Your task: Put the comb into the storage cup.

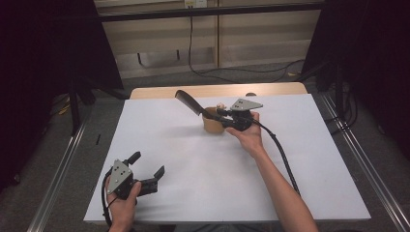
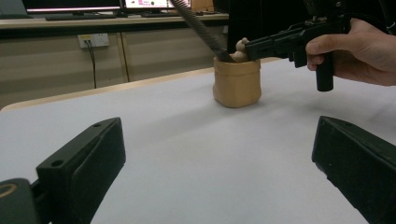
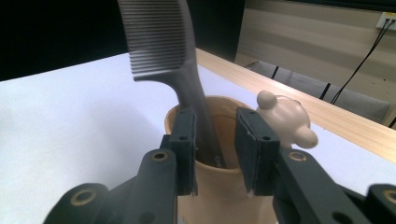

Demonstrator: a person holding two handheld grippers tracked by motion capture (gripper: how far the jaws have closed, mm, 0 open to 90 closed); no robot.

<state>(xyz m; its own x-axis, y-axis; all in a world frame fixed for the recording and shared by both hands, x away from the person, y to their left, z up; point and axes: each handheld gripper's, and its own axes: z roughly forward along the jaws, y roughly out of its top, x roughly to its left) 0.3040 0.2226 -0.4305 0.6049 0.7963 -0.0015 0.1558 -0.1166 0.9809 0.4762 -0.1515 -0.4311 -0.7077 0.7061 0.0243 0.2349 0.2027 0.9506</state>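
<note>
R gripper (image 3: 215, 156) jaws part-open w/ a gap between the pads; the comb (image 3: 161, 42) handle stands in that gap, close to one pad, but no pad looks pressed on it, so prob. not gripped. The comb sits handle-down in the tan cup (image 1: 212, 124), teeth end leaning up & out toward the table's far left. A cream bear-shaped thing (image 3: 285, 119) pokes over the cup rim just beside one jaw. Cup stands near the far middle of the white table (image 1: 193, 159).

L gripper (image 1: 145, 176) jaws wide open, nothing in them, low at the near left corner, well apart from the cup.

Risks, as I judge: comb leans a lot, so it could tip the light cup or slide out if nudged; pulling the jaws back sideways could catch the handle or rim & drag the cup; a jaw might also knock the bear.

Comb: dark grey, fine even teeth, slim curved handle w/ small print, looks like stiff plastic
</note>
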